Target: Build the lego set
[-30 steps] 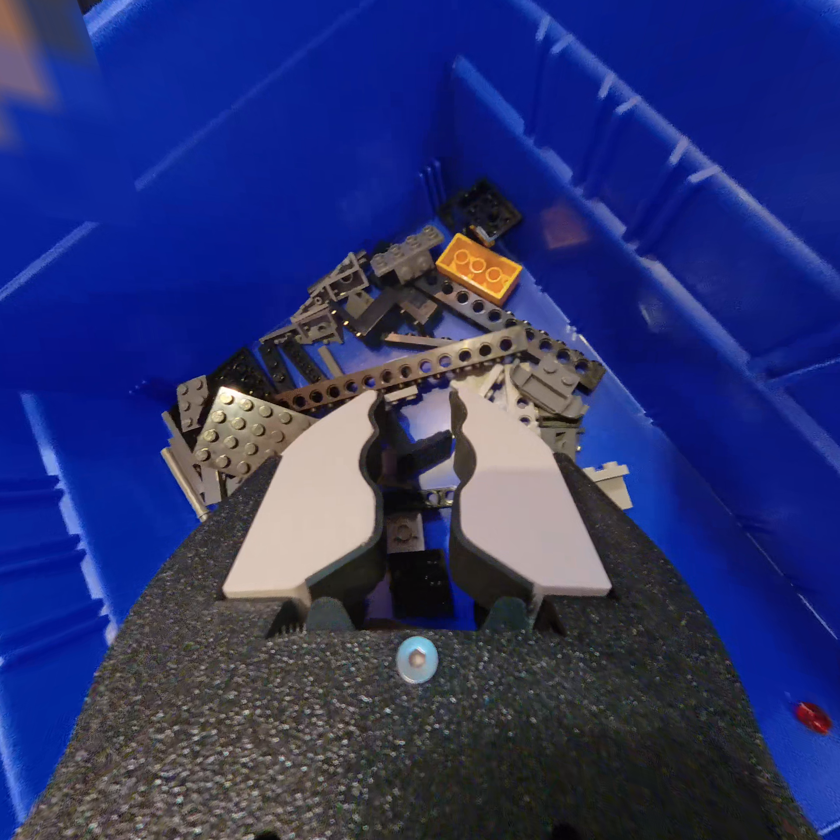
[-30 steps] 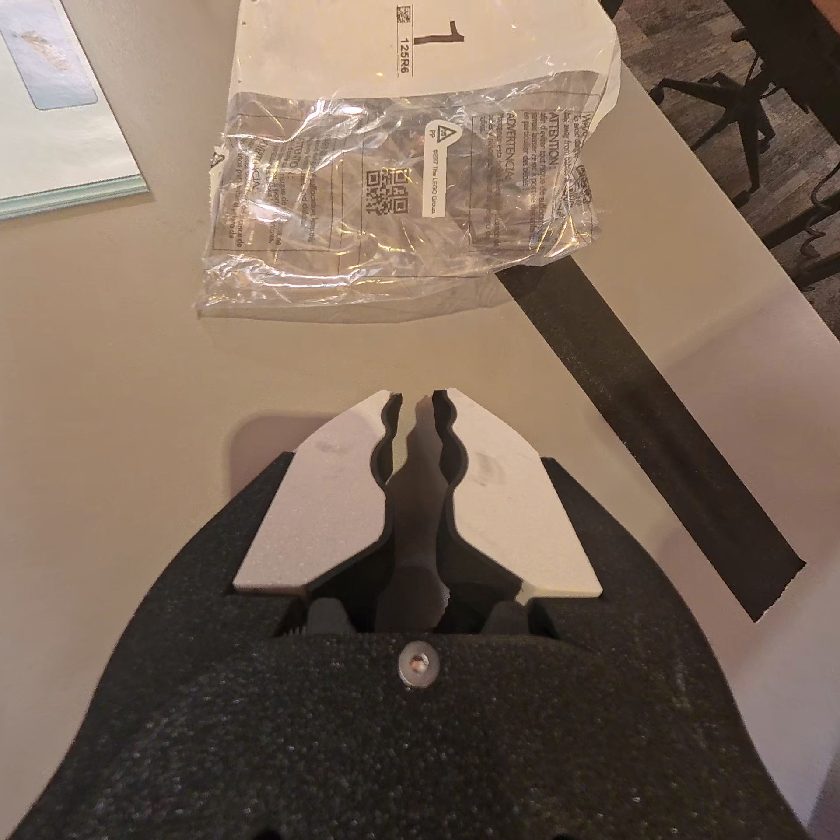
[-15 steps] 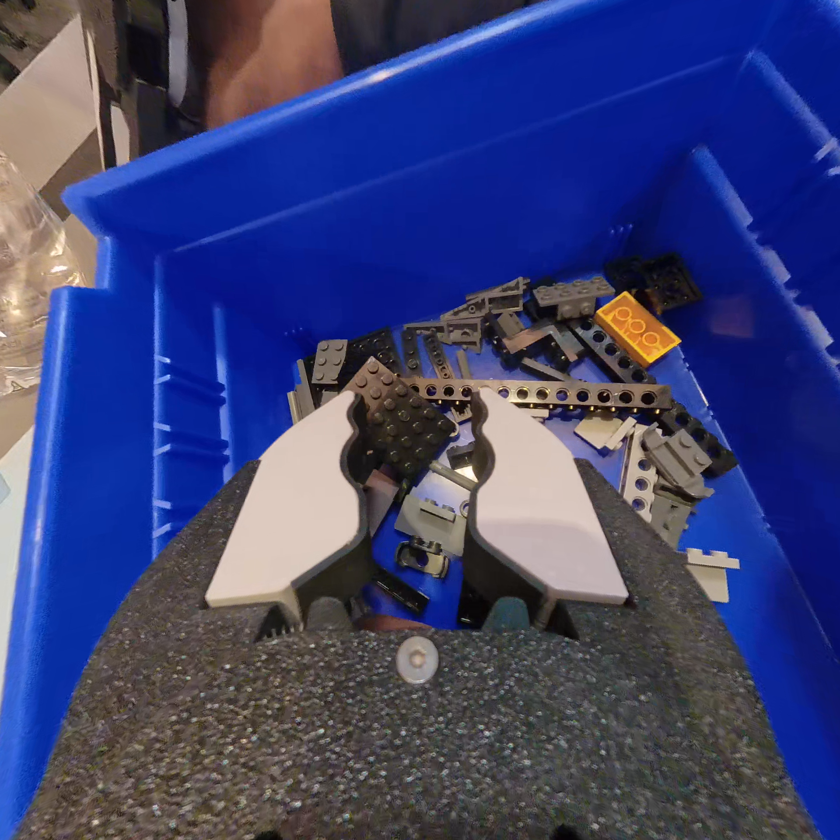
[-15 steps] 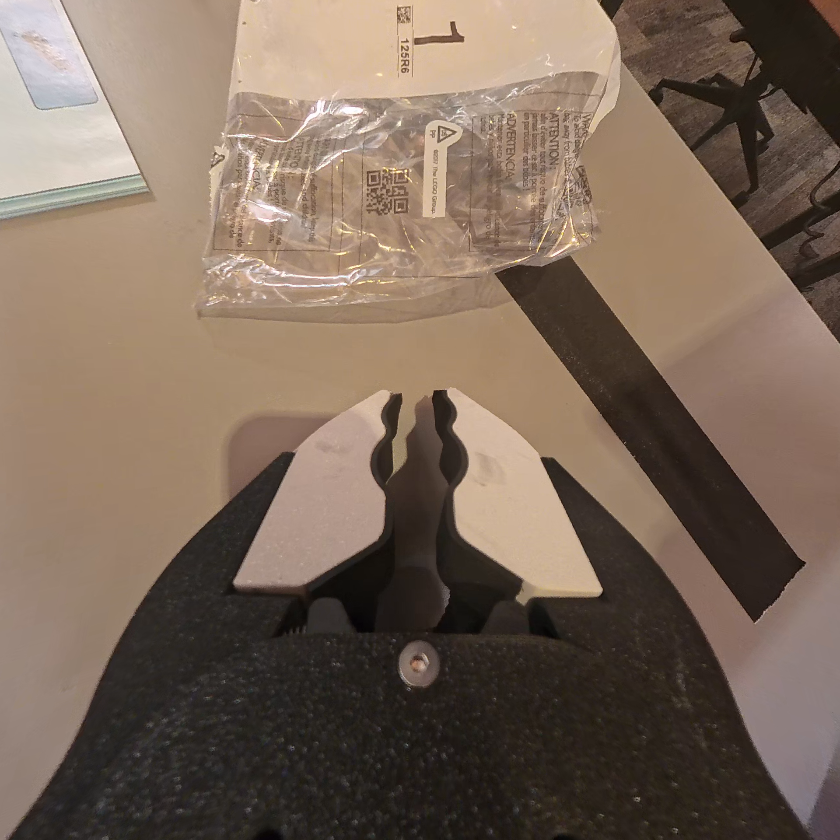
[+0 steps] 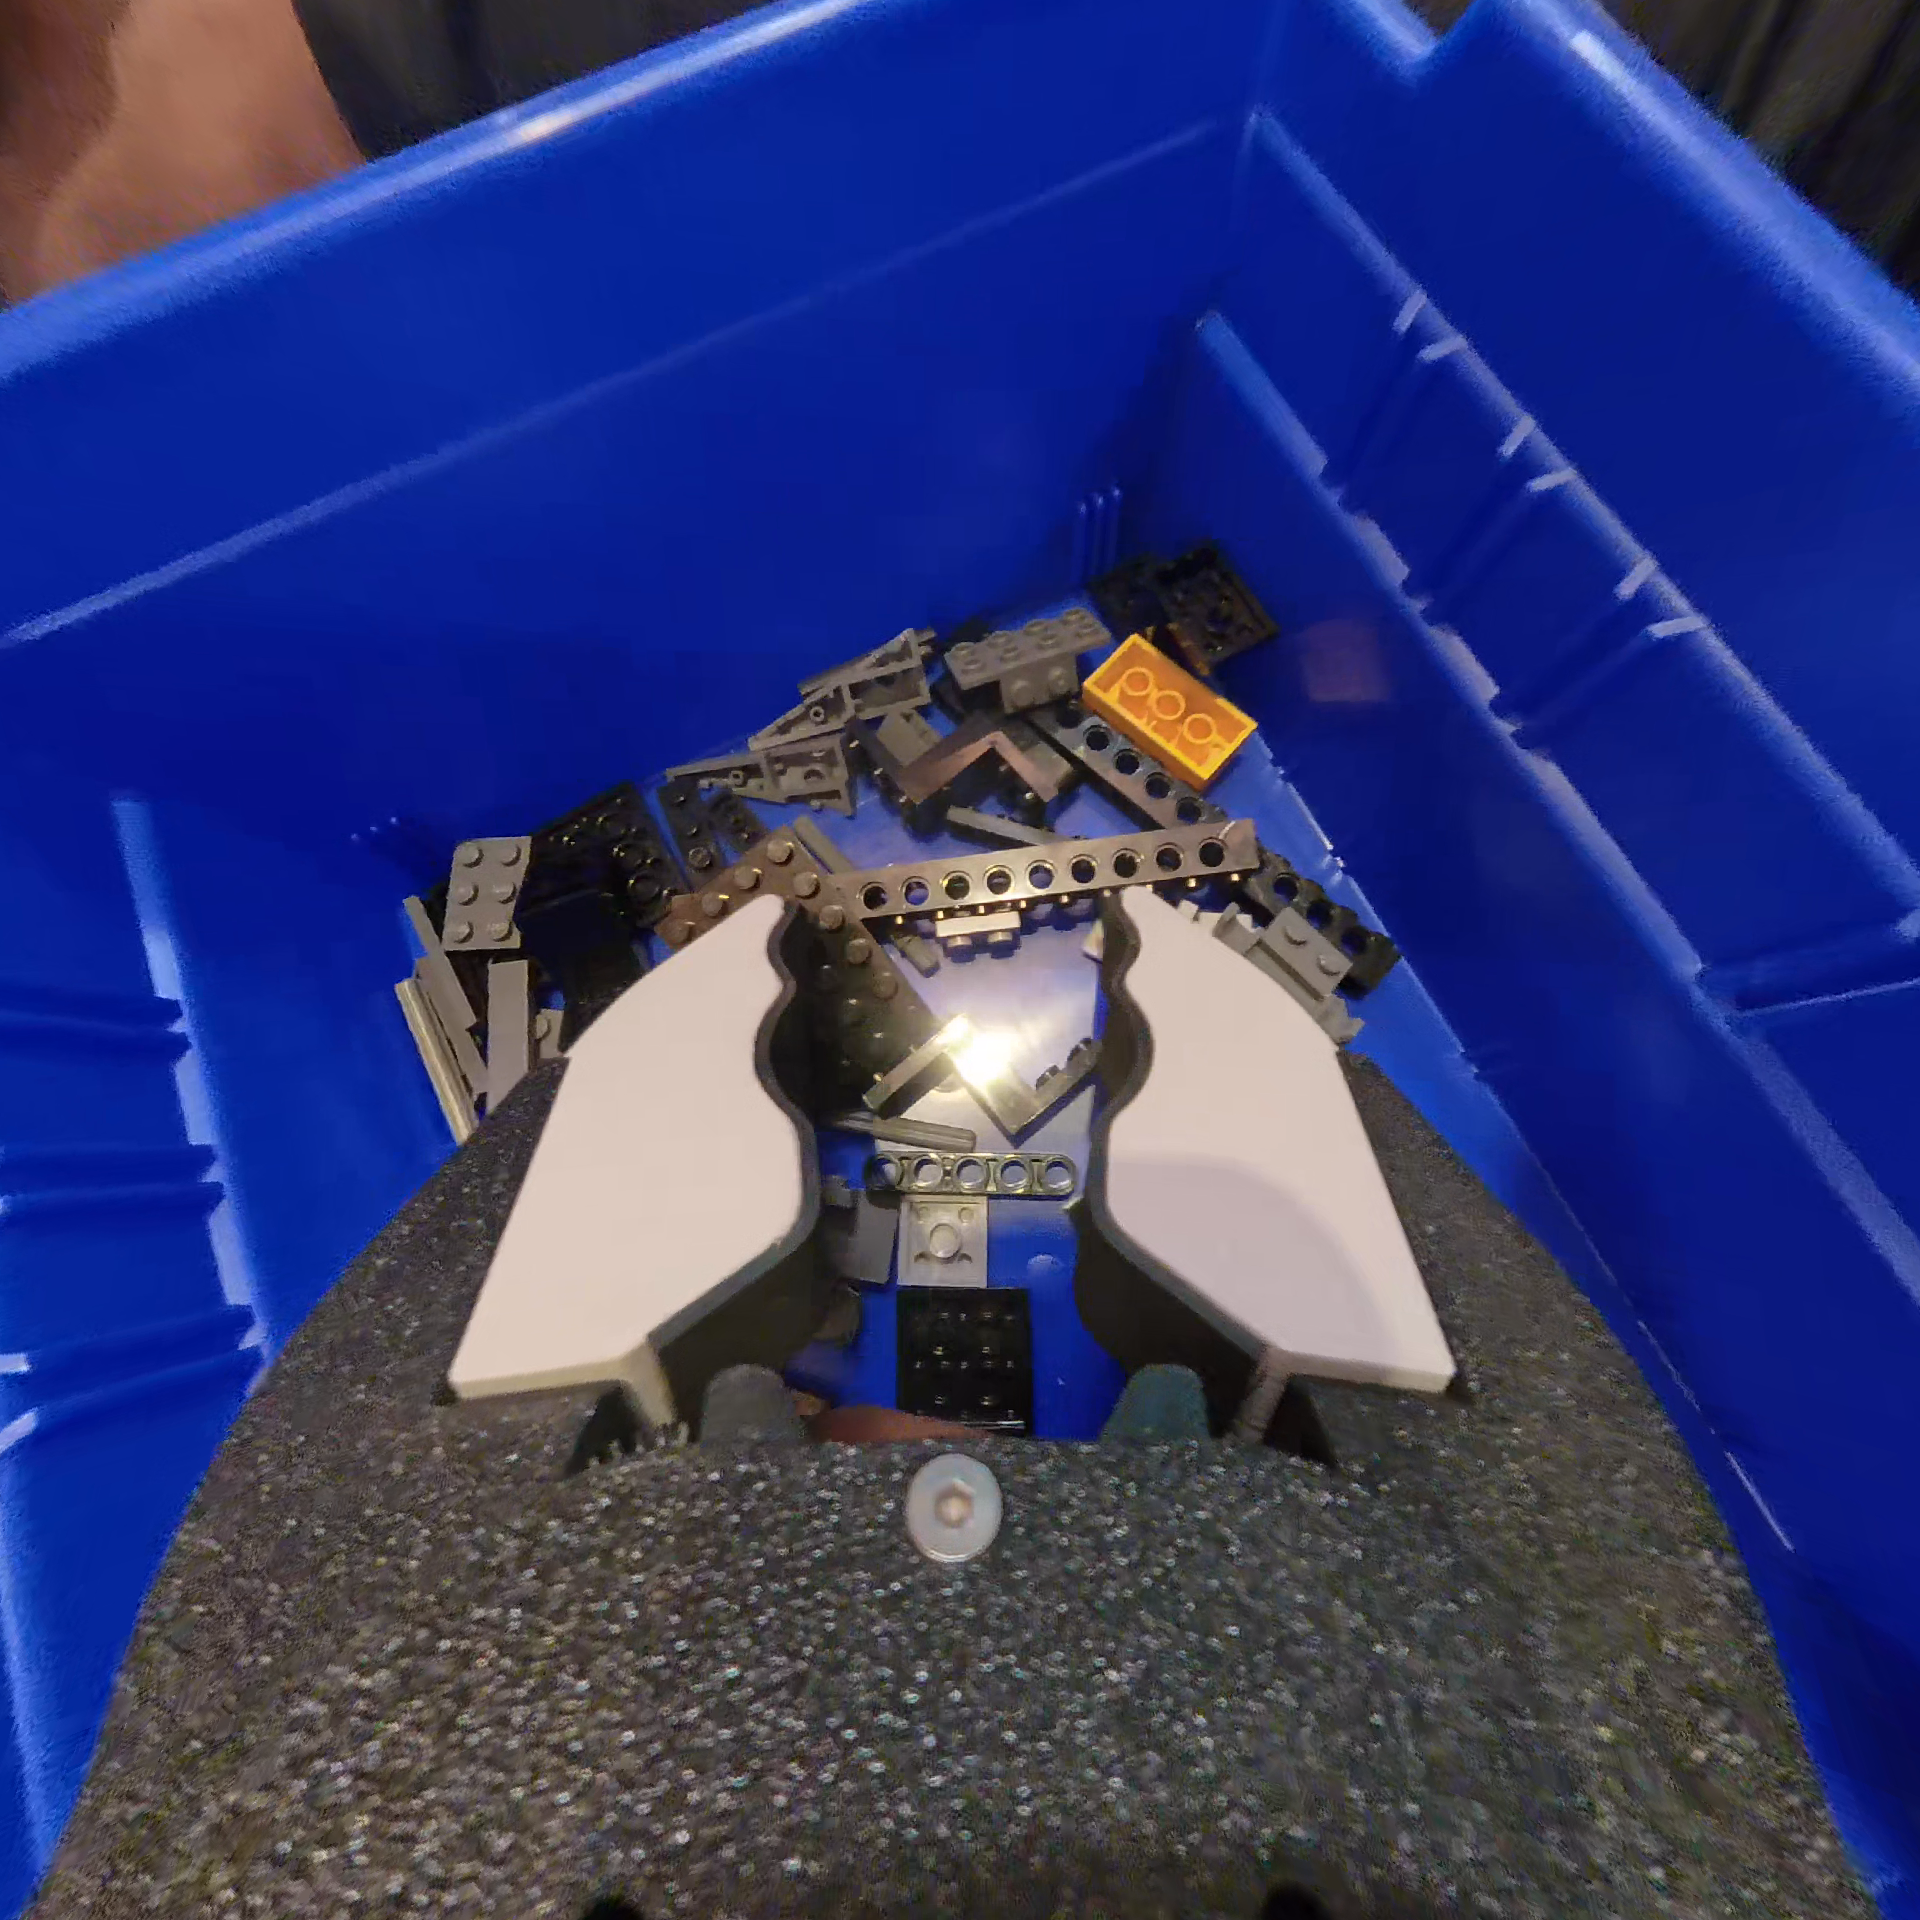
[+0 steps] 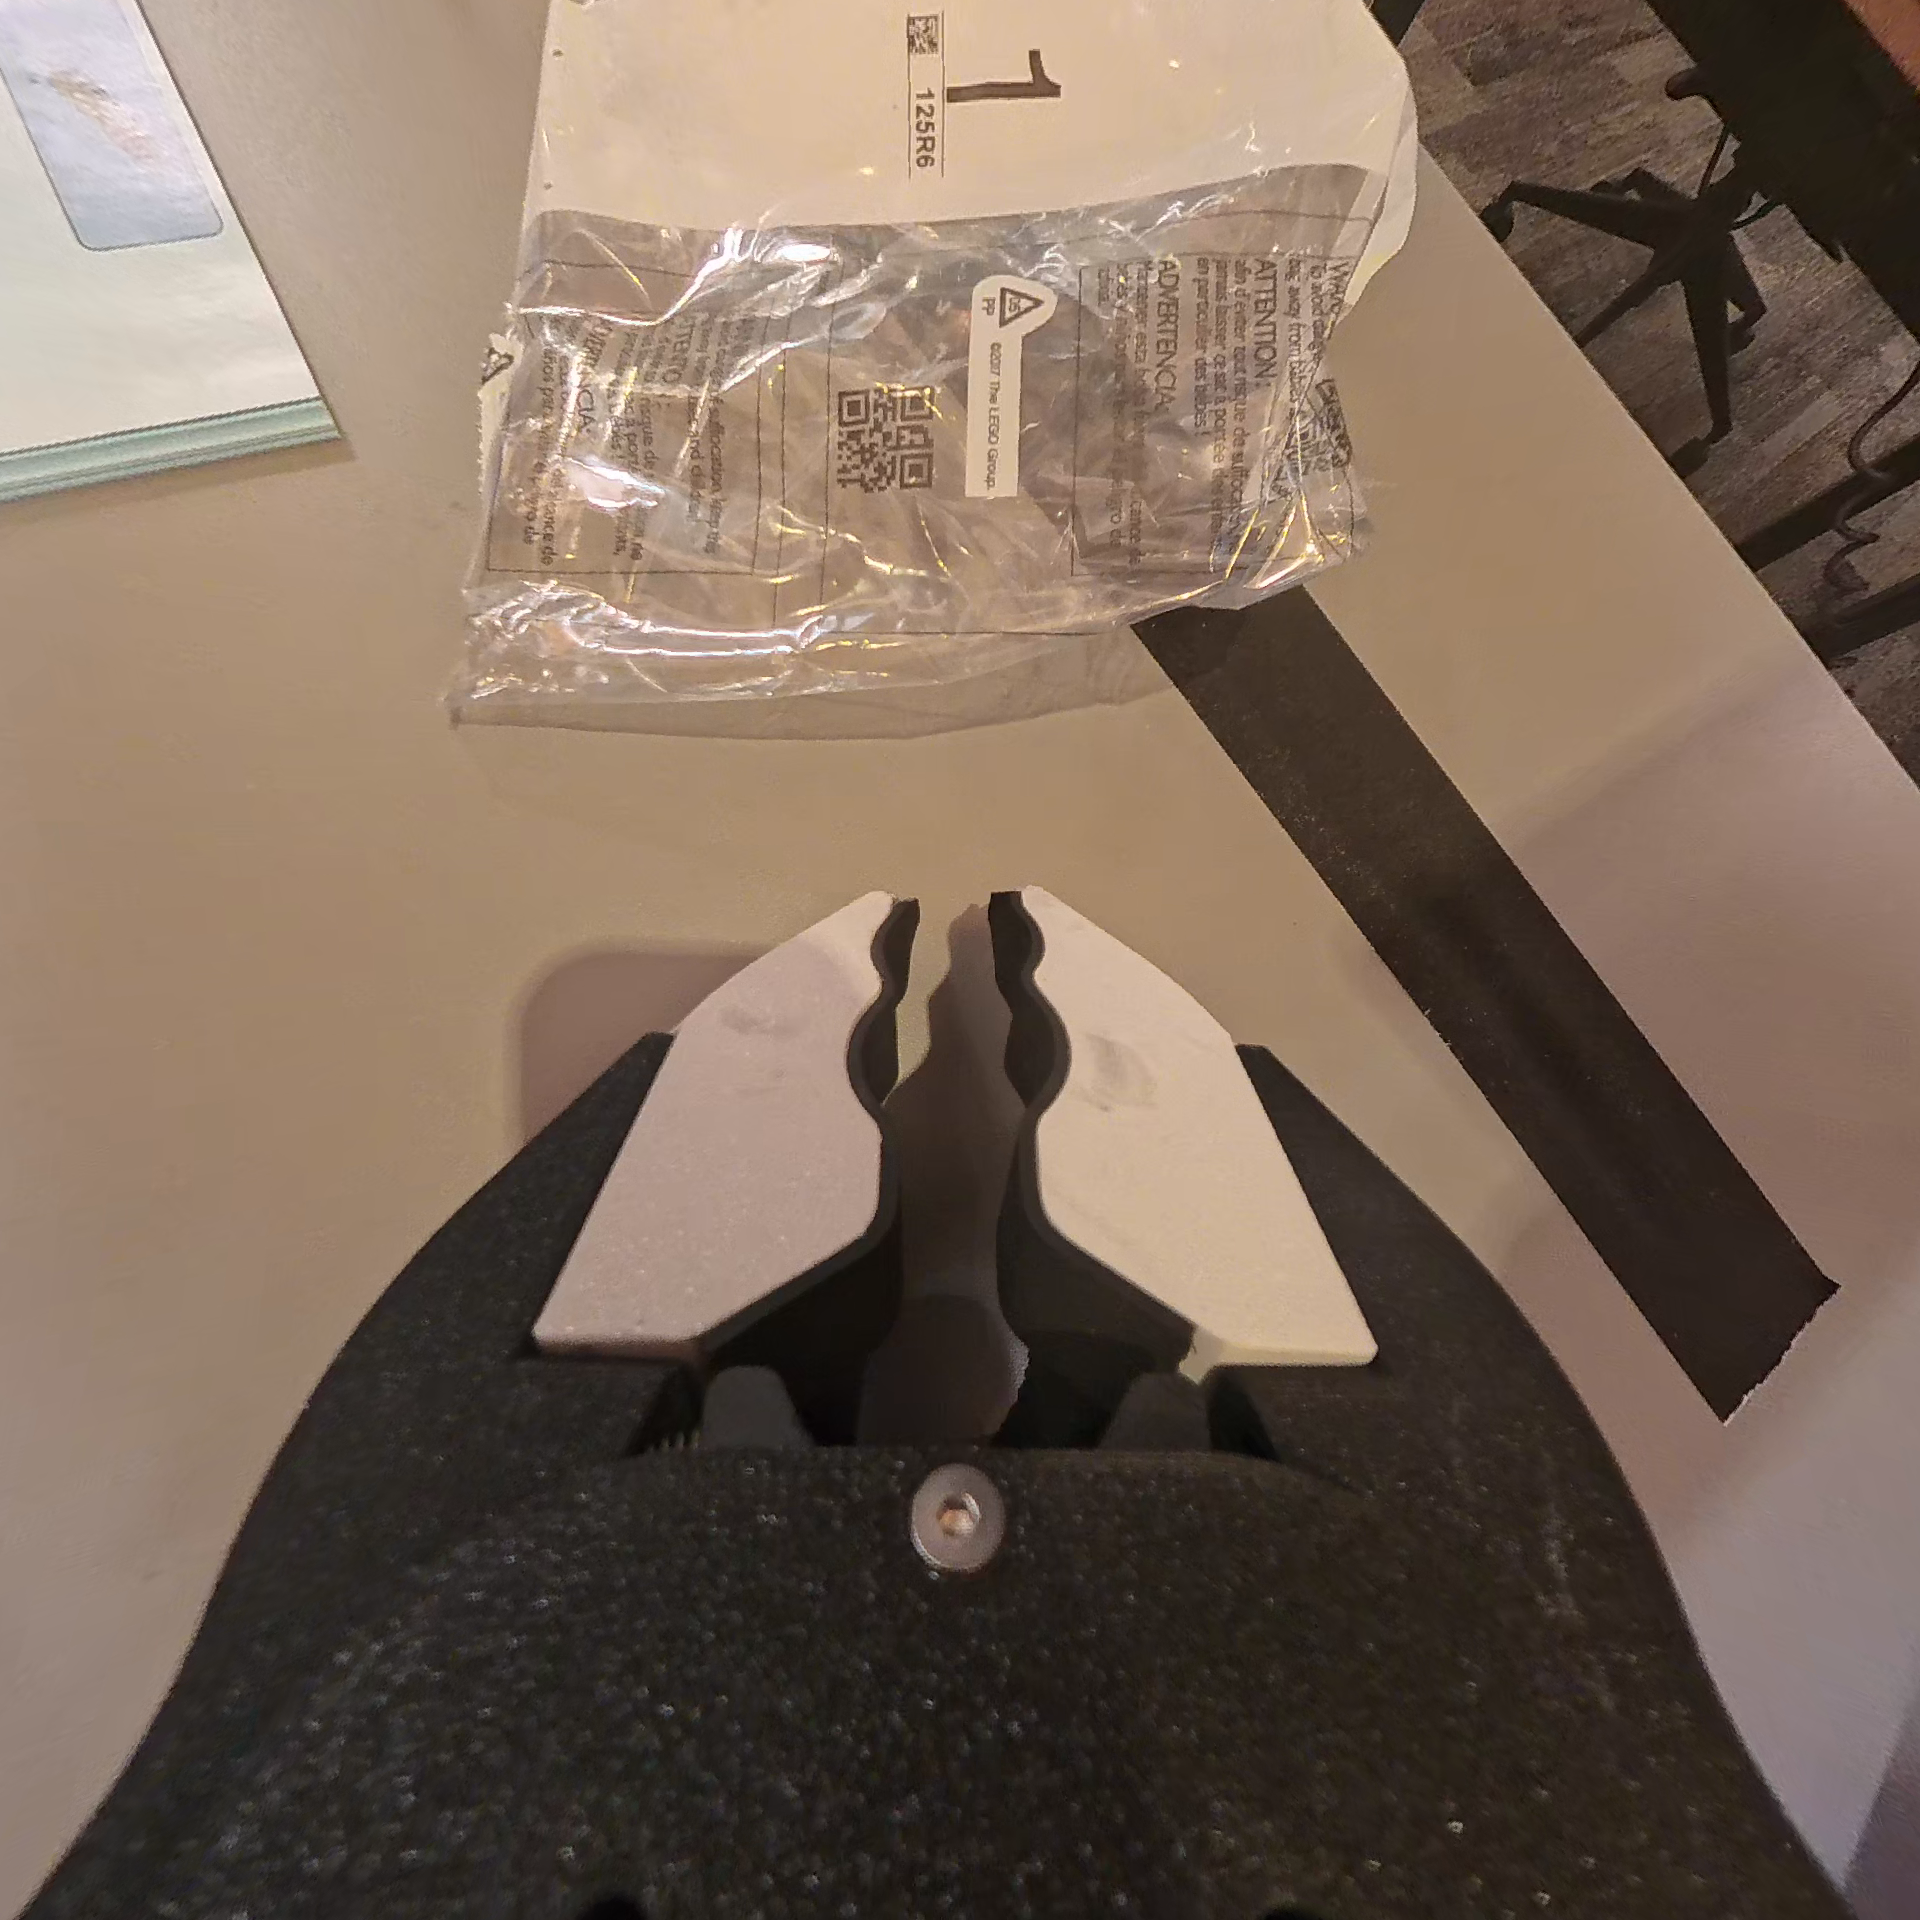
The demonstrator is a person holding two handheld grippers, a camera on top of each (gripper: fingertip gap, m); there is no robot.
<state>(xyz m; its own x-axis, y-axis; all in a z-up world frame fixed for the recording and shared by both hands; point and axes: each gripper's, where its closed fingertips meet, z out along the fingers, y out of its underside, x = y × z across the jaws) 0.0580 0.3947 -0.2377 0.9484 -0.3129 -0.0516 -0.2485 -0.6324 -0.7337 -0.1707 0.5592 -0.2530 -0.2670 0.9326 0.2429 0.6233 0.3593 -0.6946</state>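
Left claw [image 5: 951,914] gapes wide, holding nothing, over bricks [image 5: 1029,883] in the bin [image 5: 623,468]; right claw [image 6: 954,909], slightly parted and bare, hovers over the surface [image 6: 260,779] near a bag [image 6: 914,447].

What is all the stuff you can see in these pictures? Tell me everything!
Bin: one, blue, around the bricks, left wrist view.
Loose building bricks: many, grey and black, piled on the bin floor.
Long beam with holes: one, black, lying across the pile just beyond the fingertips.
Orange brick: one, far right of the pile.
Plastic bag: one, clear and crinkled with print, on the table ahead of the right gripper.
Booklet: one, pale, table's far left.
Tape strip: one, black, slanting across the table at right.
Table: one, beige.
Left gripper: open wide above the bricks, holding nothing.
Right gripper: slightly open, empty, over the table.
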